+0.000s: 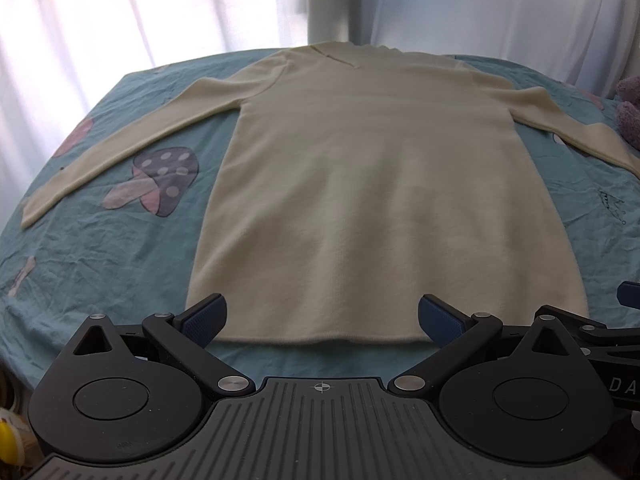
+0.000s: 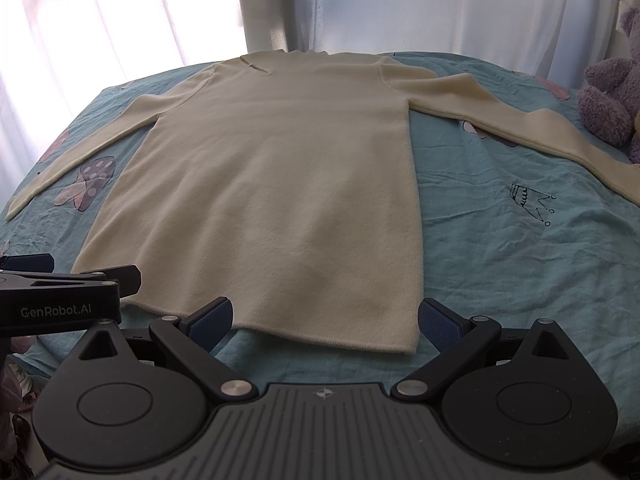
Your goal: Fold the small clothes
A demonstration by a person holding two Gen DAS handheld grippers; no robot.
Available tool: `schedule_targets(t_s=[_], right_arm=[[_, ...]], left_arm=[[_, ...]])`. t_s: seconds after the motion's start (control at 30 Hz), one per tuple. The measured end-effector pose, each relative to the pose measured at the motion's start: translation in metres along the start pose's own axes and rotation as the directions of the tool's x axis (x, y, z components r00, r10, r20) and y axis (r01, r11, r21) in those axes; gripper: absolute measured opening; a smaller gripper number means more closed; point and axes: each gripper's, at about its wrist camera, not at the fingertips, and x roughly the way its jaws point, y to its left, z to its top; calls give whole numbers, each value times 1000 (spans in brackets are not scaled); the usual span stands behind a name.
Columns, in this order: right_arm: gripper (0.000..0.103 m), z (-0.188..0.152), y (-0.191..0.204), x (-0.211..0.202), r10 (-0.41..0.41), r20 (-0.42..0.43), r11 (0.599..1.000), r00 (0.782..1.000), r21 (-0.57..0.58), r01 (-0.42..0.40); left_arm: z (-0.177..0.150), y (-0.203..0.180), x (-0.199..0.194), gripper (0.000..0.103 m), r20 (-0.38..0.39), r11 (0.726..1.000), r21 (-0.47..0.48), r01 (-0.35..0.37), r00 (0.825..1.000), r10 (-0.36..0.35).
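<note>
A cream long-sleeved knit top (image 1: 360,184) lies flat on a teal bedsheet (image 1: 120,264), collar at the far edge near the white curtains (image 1: 160,8), both sleeves spread outward and downward. The hem runs along the near edge of the bed.

The sheet carries a printed mushroom (image 1: 160,180) between the left sleeve and the body, and a small crown drawing (image 2: 532,204) right of the body. A purple plush toy (image 2: 612,96) sits at the far right, touching or just beside the right sleeve's end; the view does not settle which. Nothing lies on the garment.

The left gripper (image 1: 322,320) sits at the hem, its fingers wide apart over the hem's left part, gripping nothing. The right gripper (image 2: 324,322) is likewise spread wide, its fingers framing the hem's right corner, with the right finger (image 2: 440,324) just outside the garment's edge. The two grippers sit side by side.
</note>
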Motion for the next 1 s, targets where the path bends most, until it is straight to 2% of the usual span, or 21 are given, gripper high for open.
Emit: schedule_targets(t_s=[1.0], right_arm=[[99,1,0,2,6,-7,1000,1000,6,-6]], left_arm=[[3,0,4,103,-22,1000,-9,1,1000,-1]])
